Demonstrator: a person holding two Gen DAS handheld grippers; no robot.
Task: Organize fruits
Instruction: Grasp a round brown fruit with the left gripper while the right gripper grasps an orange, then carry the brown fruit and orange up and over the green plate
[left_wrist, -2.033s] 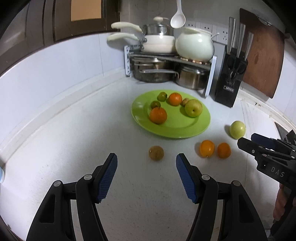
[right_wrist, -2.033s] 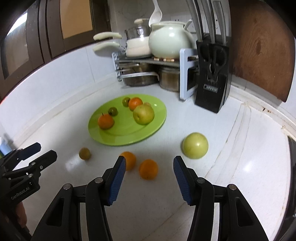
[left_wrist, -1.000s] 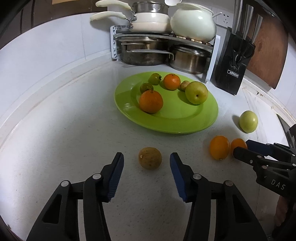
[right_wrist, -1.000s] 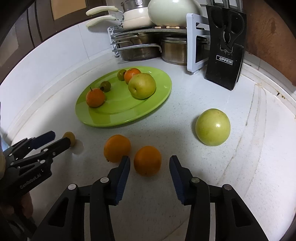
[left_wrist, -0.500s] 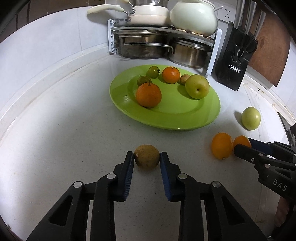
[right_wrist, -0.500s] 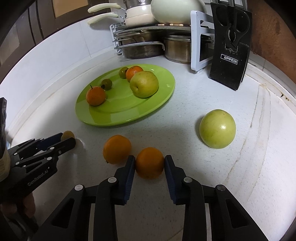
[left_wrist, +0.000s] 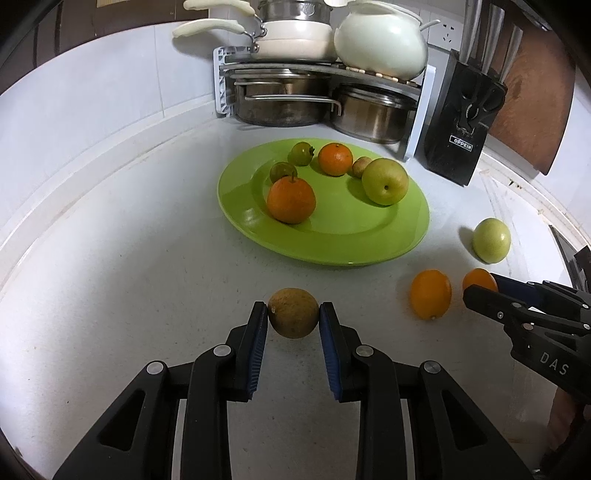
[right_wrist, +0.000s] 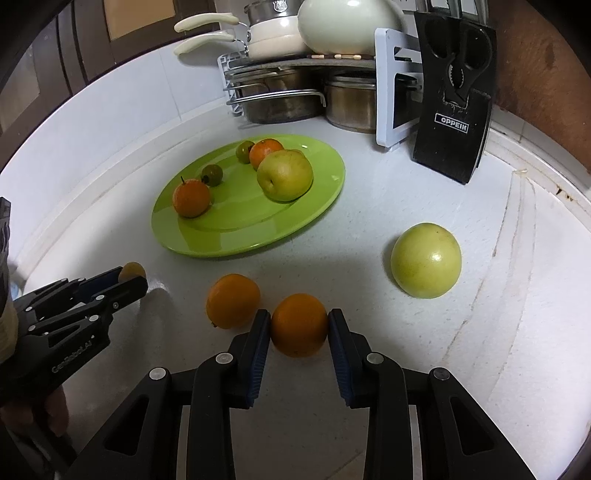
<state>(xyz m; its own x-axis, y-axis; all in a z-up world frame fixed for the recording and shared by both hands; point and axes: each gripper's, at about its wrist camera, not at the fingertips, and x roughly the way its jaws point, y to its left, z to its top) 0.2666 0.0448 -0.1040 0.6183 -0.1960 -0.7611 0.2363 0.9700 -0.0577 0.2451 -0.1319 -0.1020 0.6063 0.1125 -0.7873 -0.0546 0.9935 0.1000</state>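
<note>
Left hand-held gripper (left_wrist: 293, 314) is clamped on the brown fruit (left_wrist: 293, 312) resting on the bench (left_wrist: 110, 295). Right hand-held gripper (right_wrist: 299, 325) is clamped on an orange (right_wrist: 299, 324) beside the green plate (right_wrist: 221, 240).

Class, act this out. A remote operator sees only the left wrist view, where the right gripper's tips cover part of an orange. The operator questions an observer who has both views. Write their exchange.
Operator: Has the right gripper actually got that orange?
Observer: Yes. The right gripper has both pads pressed on opposite sides of the orange.
Operator: Is the second orange in its way?
Observer: The second orange lies just outside one finger, not between the pads. I cannot tell whether it touches that finger.
Operator: And the pale green fruit?
Observer: The pale green fruit sits clear of the other finger, with bare counter between them.
</note>
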